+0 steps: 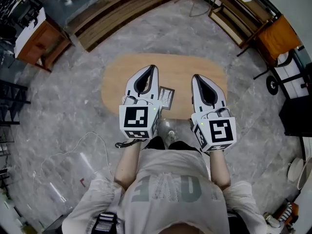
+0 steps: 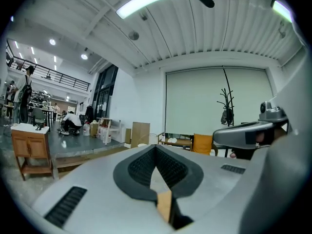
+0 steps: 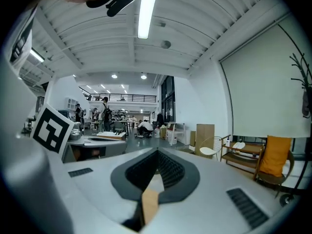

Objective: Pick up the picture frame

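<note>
The picture frame (image 1: 166, 97) is small, with a dark edge and a pale picture. It lies flat on the oval wooden table (image 1: 117, 74) near the front edge, and its left part is hidden under my left gripper. My left gripper (image 1: 152, 68) hovers over the table just left of the frame, jaws meeting at the tip with nothing between them (image 2: 156, 146). My right gripper (image 1: 195, 76) is held to the right of the frame, also shut and empty (image 3: 157, 151). Both gripper views look level across the room and do not show the frame.
A wooden cabinet (image 1: 41, 40) stands at the far left and a raised wooden step (image 1: 122, 9) runs behind the table. A low shelf (image 1: 241, 13) and an orange-cushioned chair (image 1: 277, 37) stand at the upper right. A thin cable (image 1: 73, 150) lies on the marble floor.
</note>
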Demonstrator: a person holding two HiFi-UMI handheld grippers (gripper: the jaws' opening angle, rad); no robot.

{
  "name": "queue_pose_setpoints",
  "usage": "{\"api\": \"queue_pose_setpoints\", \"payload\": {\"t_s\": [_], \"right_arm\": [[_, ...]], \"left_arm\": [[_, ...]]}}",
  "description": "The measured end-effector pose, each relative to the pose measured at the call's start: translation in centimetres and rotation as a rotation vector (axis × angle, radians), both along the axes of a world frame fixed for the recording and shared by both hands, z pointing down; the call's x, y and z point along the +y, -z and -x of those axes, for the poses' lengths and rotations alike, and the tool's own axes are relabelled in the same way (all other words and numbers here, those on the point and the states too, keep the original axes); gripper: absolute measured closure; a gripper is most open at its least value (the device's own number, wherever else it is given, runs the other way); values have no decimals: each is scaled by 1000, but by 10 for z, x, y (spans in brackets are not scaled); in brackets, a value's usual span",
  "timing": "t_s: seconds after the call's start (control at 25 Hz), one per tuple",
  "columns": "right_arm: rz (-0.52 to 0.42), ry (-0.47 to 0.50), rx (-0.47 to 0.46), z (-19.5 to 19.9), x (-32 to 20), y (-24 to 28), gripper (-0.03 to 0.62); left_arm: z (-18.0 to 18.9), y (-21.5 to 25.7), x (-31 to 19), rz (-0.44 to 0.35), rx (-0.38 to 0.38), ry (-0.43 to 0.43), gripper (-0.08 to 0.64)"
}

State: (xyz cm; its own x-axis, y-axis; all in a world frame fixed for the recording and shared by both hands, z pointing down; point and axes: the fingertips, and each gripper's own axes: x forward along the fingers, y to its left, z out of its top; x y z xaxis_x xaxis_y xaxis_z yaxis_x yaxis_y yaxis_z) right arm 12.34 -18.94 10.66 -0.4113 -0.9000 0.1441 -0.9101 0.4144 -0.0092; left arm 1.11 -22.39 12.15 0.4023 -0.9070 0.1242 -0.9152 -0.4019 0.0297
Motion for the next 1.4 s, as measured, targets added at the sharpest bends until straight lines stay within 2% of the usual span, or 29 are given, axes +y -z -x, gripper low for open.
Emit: {"api": "queue_pose_setpoints", "payload": {"t_s": [0.24,0.56,0.8,0.96,1.12,1.28,1.4], "right_arm": [[10,-21,9,5,4,-7,588],[-35,-49,-2,11,-2,3,588],[-51,-52,-3,11,-17,-14,588],[-49,-53,-22,8,-49,-31,588],[-48,-58,-8,15,-72,-72,588],[10,-29,50,34,-69,-144,588],[44,-8,30,49,-72,-197,588]], "left_arm": [[5,0,6,-2,7,-16,551],[11,2,1,-4,12,-43,551],[11,-15,-5,-5,3,-49,551],[13,-29,-29,-4,20,-28,551],[20,-75,-47,-24,31,-23,551],[36,-156,-40,46,72,11,551],[47,-210,-42,83,50,19,551]]}}
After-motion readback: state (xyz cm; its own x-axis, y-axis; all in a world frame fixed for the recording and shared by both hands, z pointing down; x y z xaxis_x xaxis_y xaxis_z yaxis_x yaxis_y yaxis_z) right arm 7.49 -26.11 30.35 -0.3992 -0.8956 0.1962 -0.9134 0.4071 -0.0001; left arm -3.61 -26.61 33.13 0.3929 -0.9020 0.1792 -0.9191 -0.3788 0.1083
